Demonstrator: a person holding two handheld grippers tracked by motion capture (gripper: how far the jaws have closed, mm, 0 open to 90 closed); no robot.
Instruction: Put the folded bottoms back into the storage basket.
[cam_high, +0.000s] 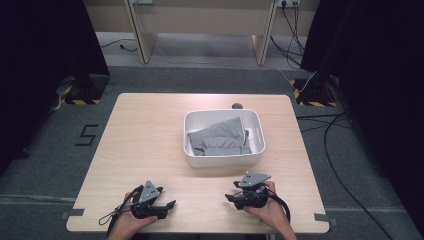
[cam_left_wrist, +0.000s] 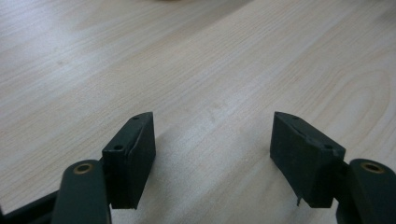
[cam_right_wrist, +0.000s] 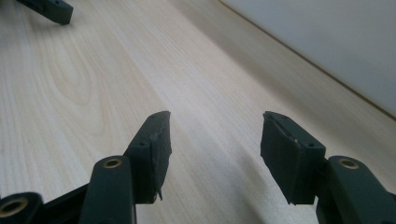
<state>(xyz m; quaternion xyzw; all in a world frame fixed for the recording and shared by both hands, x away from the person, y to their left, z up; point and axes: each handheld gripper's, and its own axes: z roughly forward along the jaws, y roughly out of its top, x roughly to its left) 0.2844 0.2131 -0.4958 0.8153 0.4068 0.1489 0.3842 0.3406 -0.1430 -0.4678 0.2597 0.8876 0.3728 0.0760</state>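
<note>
A white tub (cam_high: 224, 157) stands on the wooden table (cam_high: 145, 135), right of its middle, with a folded grey cloth (cam_high: 220, 136) lying inside. My left gripper (cam_high: 169, 209) rests near the front edge at the left, held by a hand, jaws pointing right. In the left gripper view that gripper (cam_left_wrist: 212, 119) stands open over bare wood. My right gripper (cam_high: 230, 193) sits at the front right, just short of the tub, jaws pointing left. Its own view has the right gripper (cam_right_wrist: 215, 116) open and empty, with the tub's white wall (cam_right_wrist: 327, 42) at upper right.
A jaw of the left gripper (cam_right_wrist: 51, 9) pokes into the top left corner of the right gripper view. A dark round hole (cam_high: 236, 106) marks the table's far edge. Cables (cam_high: 330, 150) trail on the grey floor at the right.
</note>
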